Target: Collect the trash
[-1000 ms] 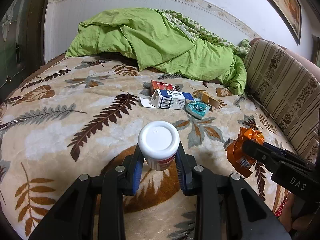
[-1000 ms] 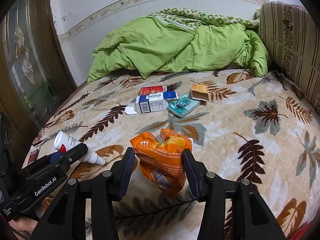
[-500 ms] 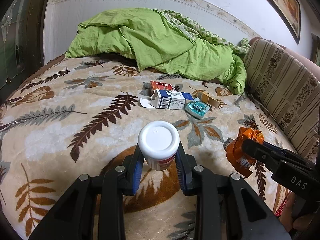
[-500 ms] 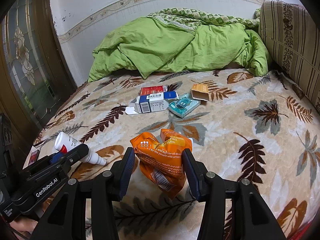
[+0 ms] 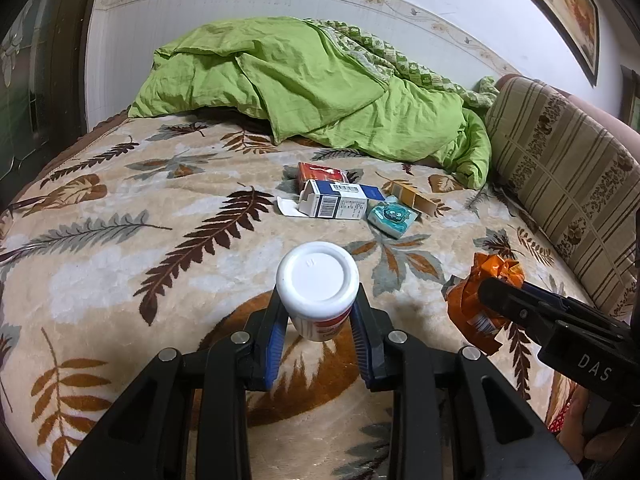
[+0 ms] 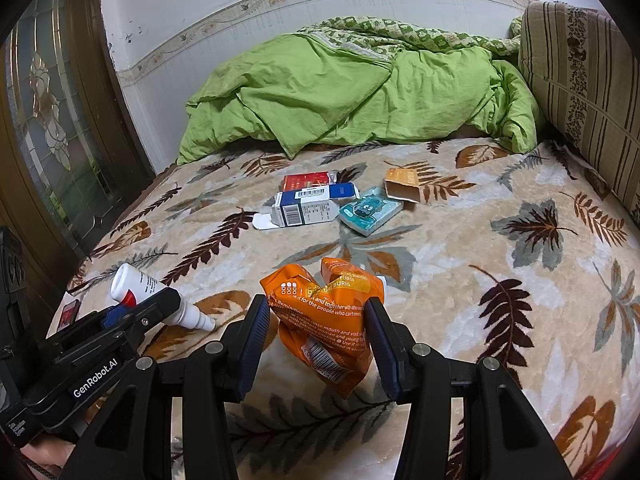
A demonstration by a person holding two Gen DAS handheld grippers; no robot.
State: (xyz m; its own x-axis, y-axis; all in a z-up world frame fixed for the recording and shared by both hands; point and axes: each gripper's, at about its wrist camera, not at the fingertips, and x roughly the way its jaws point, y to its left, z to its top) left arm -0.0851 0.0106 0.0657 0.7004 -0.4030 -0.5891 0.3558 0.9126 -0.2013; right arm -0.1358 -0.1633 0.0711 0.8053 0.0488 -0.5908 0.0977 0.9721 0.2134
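Fig.: left gripper (image 5: 319,322) is holding the bottle (image 5: 318,286) above the bed (image 5: 100,280), jaws narrow on its body; right gripper (image 6: 316,338) is clamping the orange packet (image 6: 326,320), jaws approx. half open. Both loads are hanging clear, so they should be carried level w/ steady pressure to wherever trash is going (no bin in view). Boxes (image 6: 308,206) are lying mid-bed, yet to be collected.

- Left gripper (image 5: 319,312): jaws clamped on a white bottle (image 5: 318,286).
- Right gripper (image 6: 316,332): jaws pressed against an orange wrapper (image 6: 328,320) between them.
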